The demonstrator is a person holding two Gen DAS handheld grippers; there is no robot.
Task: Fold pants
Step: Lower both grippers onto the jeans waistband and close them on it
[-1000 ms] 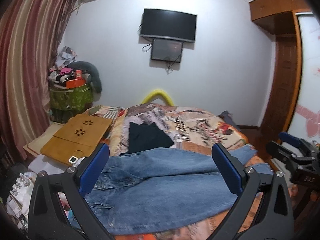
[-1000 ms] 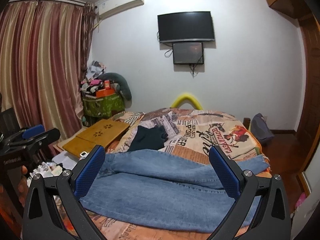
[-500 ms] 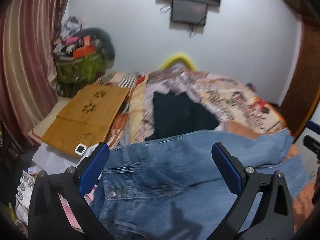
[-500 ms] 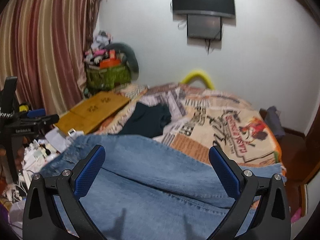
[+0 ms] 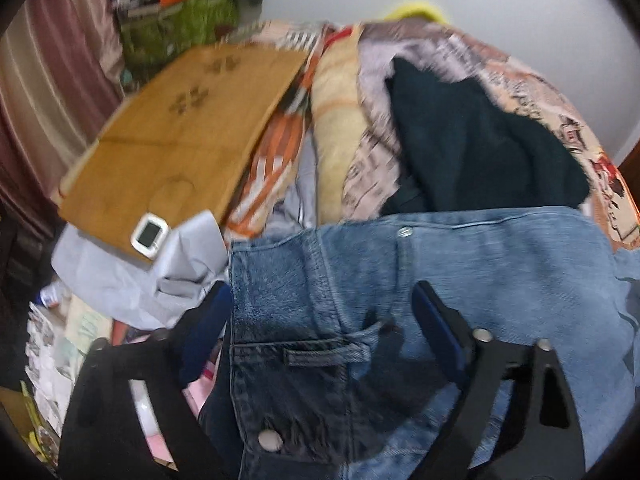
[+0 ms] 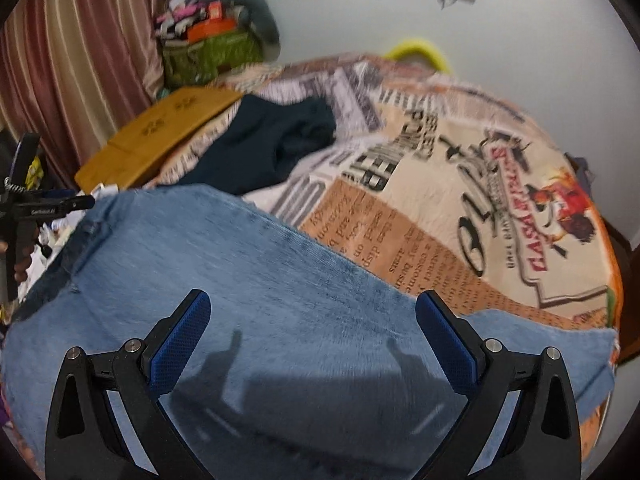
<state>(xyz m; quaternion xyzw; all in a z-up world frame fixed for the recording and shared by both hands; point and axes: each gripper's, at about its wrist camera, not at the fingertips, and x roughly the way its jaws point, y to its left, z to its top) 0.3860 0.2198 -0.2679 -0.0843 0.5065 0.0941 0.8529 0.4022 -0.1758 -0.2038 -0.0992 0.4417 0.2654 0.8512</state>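
A: Nearest first: where is the left gripper [image 5: 320,320]?

B: Over the waistband end of the jeans [image 5: 460,280], at the bed's left edge. Its jaws are closing, with the waistband and a belt loop between them; the blue pads are not yet pressing the denim.

A: And the right gripper [image 6: 312,320]?

B: Jaws wide apart, hovering above the legs of the jeans [image 6: 240,300], its shadow cast on the cloth. Nothing is between the pads.

A: How do the jeans lie?

B: Spread across the near part of the bed [image 6: 460,200], waistband to the left, leg ends to the right, on a printed blanket.

A: Farther off?

B: A dark garment [image 5: 480,140] lies just beyond the jeans. Left of the bed is a wooden lap tray [image 5: 180,128] with a small white device [image 5: 148,235] on its near corner. Far left, a green bag [image 6: 212,52] piled with clutter stands by the curtain [image 6: 80,40].
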